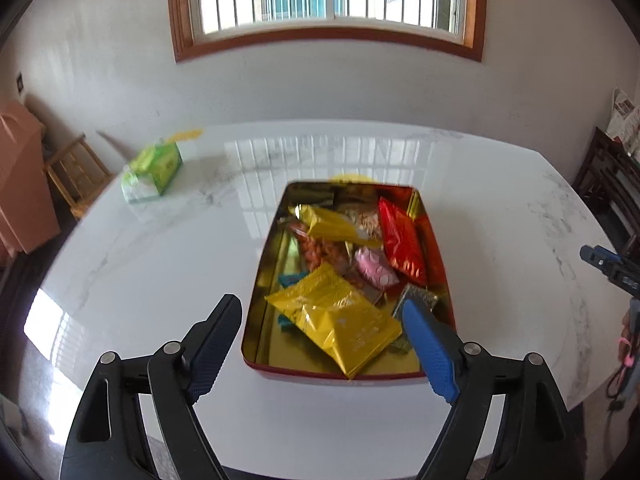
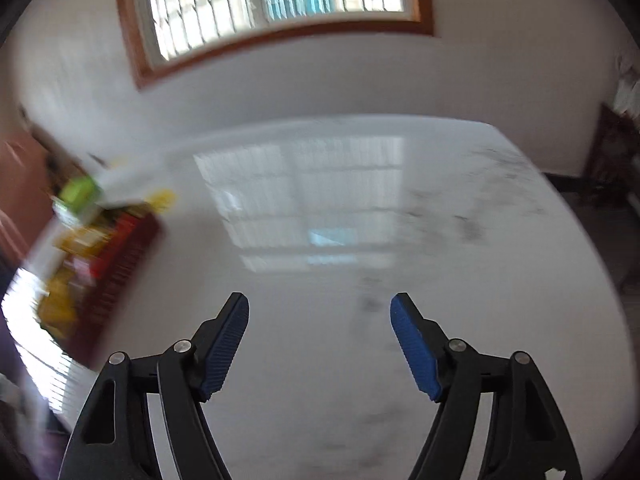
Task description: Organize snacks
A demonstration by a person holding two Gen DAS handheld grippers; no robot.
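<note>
A red tin with a gold inside sits on the white marble table. It holds several snack packets: a large yellow one at the front, another yellow one, a red one and a pink one. My left gripper is open and empty above the tin's near end. My right gripper is open and empty over bare table. The tin shows blurred at the far left of the right wrist view. The right gripper also shows at the right edge of the left wrist view.
A green tissue pack lies at the table's far left, with a yellow item behind it. A wooden chair and a pink cabinet stand left of the table. Dark furniture stands at the right.
</note>
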